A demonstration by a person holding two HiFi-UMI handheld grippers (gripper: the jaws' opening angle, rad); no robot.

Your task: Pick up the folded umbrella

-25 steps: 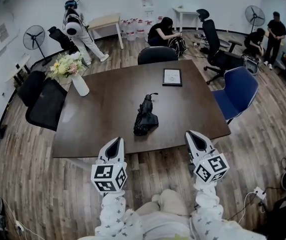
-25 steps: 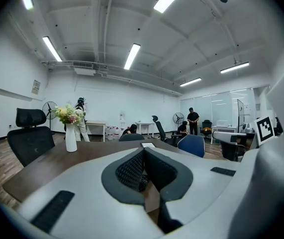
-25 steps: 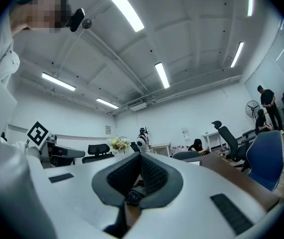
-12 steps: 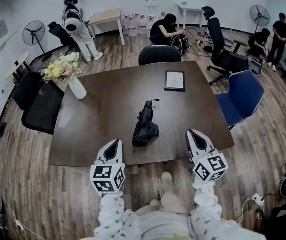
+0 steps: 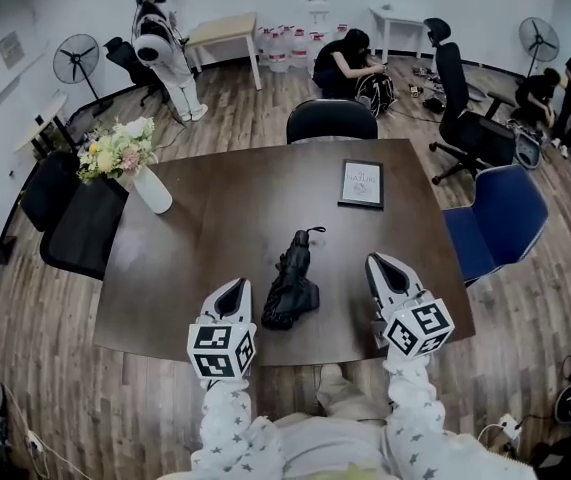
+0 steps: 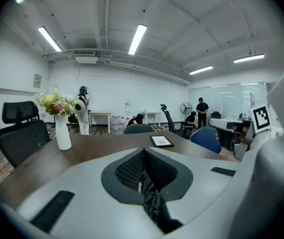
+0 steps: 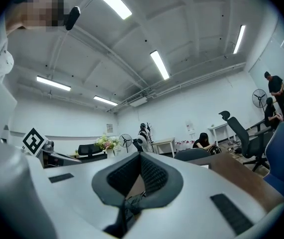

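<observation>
The folded black umbrella (image 5: 293,283) lies on the dark brown table (image 5: 215,218), near its front edge, with the strap end pointing away from me. My left gripper (image 5: 232,288) hovers over the table edge just left of the umbrella, jaws shut and empty. My right gripper (image 5: 379,265) is to the umbrella's right, a wider gap away, also shut and empty. In the left gripper view the jaws (image 6: 142,151) meet at the tip, with dark umbrella fabric (image 6: 152,205) showing below them. The right gripper view shows its jaws (image 7: 141,156) closed over the tabletop.
A white vase of flowers (image 5: 152,188) stands at the table's left. A framed card (image 5: 362,183) lies at the far right. Black chairs (image 5: 330,120) (image 5: 80,223) and a blue chair (image 5: 500,223) ring the table. Several people are at the back of the room.
Both grippers have moved forward from in front of the table to over its near edge, and now flank the umbrella. The umbrella has not moved on the table.
</observation>
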